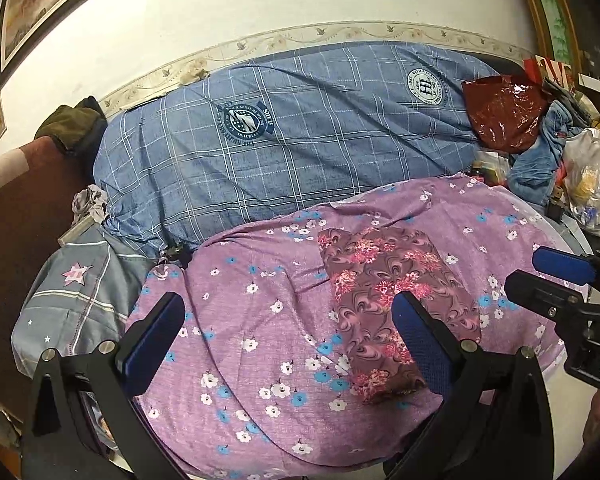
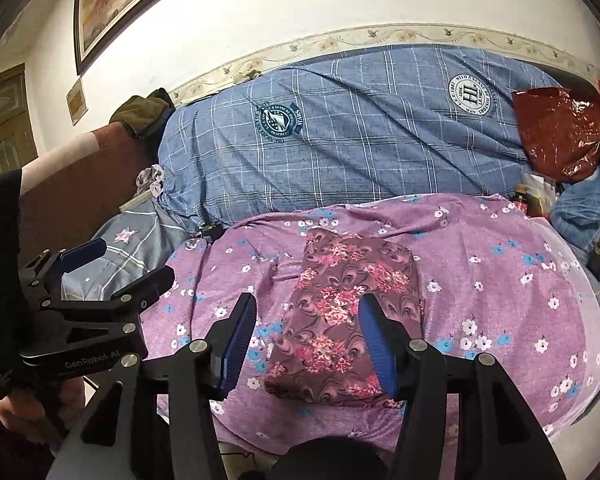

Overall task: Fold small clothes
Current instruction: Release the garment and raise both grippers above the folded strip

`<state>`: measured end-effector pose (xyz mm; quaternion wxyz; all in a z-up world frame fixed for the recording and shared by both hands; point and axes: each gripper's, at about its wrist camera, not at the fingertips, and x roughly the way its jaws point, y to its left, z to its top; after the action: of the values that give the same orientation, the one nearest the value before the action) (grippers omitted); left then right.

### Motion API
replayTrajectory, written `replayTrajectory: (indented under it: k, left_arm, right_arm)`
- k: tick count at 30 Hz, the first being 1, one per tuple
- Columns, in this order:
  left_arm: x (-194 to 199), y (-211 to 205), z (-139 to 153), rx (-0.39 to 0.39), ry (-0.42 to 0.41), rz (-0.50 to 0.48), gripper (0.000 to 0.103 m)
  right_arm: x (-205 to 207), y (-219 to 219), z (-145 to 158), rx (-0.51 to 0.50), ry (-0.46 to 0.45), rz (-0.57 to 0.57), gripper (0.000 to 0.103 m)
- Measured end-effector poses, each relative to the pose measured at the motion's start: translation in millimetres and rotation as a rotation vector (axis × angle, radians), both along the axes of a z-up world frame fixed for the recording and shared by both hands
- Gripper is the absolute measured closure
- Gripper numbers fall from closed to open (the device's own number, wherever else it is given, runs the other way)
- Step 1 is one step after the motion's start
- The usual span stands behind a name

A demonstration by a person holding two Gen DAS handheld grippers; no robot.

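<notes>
Folded floral cloth on purple sheet — right gripper fingers apart, empty.

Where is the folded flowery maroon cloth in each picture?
Left wrist view: folded maroon floral cloth, right of centre, beside the right-hand finger.
Right wrist view: same cloth, centre, behind the open fingers.
Shared landmark: blue checked quilt lies behind it.
</notes>
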<state>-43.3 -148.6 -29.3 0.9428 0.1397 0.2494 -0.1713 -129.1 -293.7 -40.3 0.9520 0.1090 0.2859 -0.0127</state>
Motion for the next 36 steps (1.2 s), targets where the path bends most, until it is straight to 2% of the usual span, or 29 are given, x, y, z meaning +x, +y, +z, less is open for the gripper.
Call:
replayTrajectory:
  k: [7, 12, 20, 36]
  left_arm:
    - [6.7, 1.2, -5.8, -0.006, 0.025, 0.013, 0.0]
    - [12.9, 3.8, -12.8, -0.008, 0.05, 0.023, 0.0]
    - [18.0, 3.5, -17.5, -0.008, 0.068, 0.025, 0.0]
    - [18.3, -1.5, -21.5, 0.0, 0.085, 0.007, 0.0]
  right_arm:
    - [7.7, 8.0, 0.0, -0.036, 0.018, -0.023, 0.048]
    - [24.3, 16.1, -4.1, -0.13, 0.101, -0.099, 0.046]
    - [28.7, 23.1, 2.1, -0.255, 0.099, -0.148, 0.046]
    - [31.8, 5.6, -2.2, -0.279, 0.109, -0.188, 0.046]
